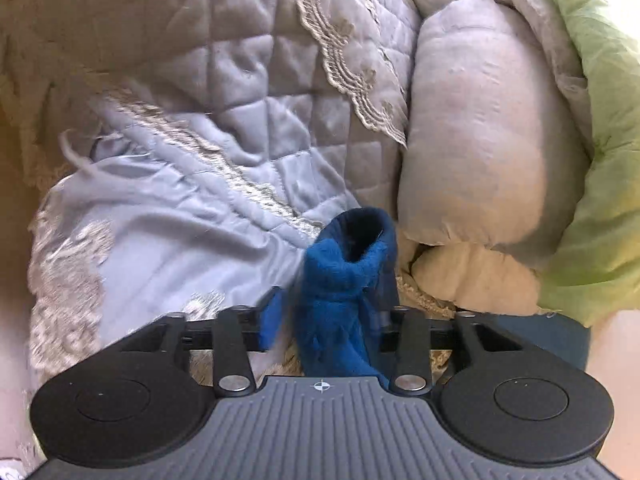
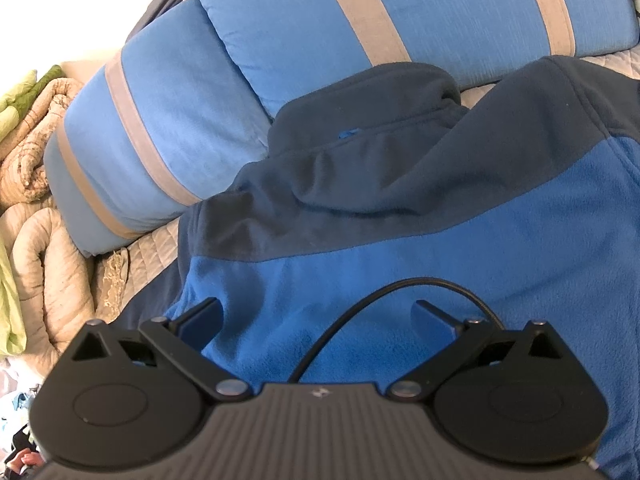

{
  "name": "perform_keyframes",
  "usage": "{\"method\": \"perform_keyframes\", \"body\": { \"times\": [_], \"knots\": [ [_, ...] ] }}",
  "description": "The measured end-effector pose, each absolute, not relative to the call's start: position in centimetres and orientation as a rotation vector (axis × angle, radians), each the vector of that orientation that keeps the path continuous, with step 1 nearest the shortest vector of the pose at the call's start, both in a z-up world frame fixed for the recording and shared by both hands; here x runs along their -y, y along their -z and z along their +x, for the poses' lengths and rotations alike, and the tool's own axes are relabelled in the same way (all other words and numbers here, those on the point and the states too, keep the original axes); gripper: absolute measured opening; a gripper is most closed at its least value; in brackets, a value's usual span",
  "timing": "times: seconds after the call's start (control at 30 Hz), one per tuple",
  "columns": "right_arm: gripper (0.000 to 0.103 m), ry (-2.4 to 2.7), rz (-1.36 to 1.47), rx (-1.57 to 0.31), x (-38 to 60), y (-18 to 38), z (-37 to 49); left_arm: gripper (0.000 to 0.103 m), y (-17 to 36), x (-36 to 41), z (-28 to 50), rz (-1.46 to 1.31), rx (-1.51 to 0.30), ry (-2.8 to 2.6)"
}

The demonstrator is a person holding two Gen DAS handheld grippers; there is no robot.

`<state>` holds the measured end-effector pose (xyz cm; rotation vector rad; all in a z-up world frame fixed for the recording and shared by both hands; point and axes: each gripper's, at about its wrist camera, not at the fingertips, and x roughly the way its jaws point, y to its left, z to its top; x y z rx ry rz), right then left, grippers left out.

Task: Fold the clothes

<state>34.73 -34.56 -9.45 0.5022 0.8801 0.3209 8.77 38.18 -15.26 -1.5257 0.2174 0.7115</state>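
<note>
the left gripper is closed down on a bunched blue fleece sleeve. the cuff opening of the sleeve faces away from the camera, dark inside, and the fabric passes between the two fingers and down toward the gripper body. one blue finger pad shows at the left of the fabric; the other is mostly covered by the sleeve. behind the sleeve lies a pale quilted bedspread with a lace trim, rumpled in the left half of the left wrist view. a rolled grey comforter lies at the right of it, with a green blanket beyond.

the right gripper stands wide apart, with nothing between its fingers. it hovers over the fleece jacket, which lies spread on the bed. the jacket body is bright blue, the shoulder panel and collar are dark navy, and the collar end lies toward two blue pillows with grey stripes. a black cable arcs above the gripper body, in front of the jacket. a folded beige comforter lies at the left edge of the right wrist view, beside the nearer pillow.
</note>
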Motion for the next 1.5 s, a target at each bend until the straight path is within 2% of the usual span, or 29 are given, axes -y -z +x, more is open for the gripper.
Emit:
{"method": "perform_keyframes", "body": {
  "times": [0.27, 0.47, 0.5, 0.57, 0.63, 0.67, 0.97, 1.03, 1.1, 1.33, 1.5],
  "knots": [
    [0.103, -0.321, 0.499, -0.884, 34.5, 9.6, 34.6, 0.019, 10.8, -40.9, 9.9, -1.370, -0.147, -0.636],
    [0.103, -0.321, 0.507, -0.884, 34.6, 9.6, 34.7, 0.022, 13.5, -40.8, 8.7, -1.388, -0.238, -0.804],
    [0.103, -0.320, 0.507, -0.884, 34.7, 9.6, 34.7, 0.025, 14.0, -40.8, 8.5, -1.392, -0.254, -0.832],
    [0.103, -0.319, 0.506, -0.884, 34.7, 9.6, 34.6, 0.038, 14.5, -40.7, 8.2, -1.382, -0.288, -0.896],
    [0.103, -0.318, 0.506, -0.884, 34.8, 9.7, 34.6, 0.066, 14.4, -40.4, 8.1, -1.359, -0.317, -0.952],
    [0.103, -0.317, 0.510, -0.885, 34.8, 9.7, 34.6, 0.070, 14.3, -40.3, 8.0, -1.351, -0.327, -0.971],
    [0.103, -0.324, 0.478, -0.875, 34.4, 9.4, 34.5, 0.082, 8.5, -36.7, 10.6, -1.166, -0.325, -0.739],
    [0.103, -0.324, 0.463, -0.871, 34.3, 9.3, 34.5, 0.090, 6.5, -34.8, 12.2, -1.051, -0.349, -0.648],
    [0.103, -0.318, 0.443, -0.864, 34.2, 9.2, 34.4, 0.103, 4.7, -32.5, 13.9, -0.942, -0.382, -0.556],
    [0.103, -0.257, 0.305, -0.817, 33.7, 8.6, 34.0, 0.103, 0.0, -21.6, 19.6, -0.526, -0.444, -0.345],
    [0.103, -0.232, 0.249, -0.788, 33.6, 8.2, 33.8, 0.103, -1.3, -13.4, 23.5, -0.338, -0.530, -0.229]
  ]
}}
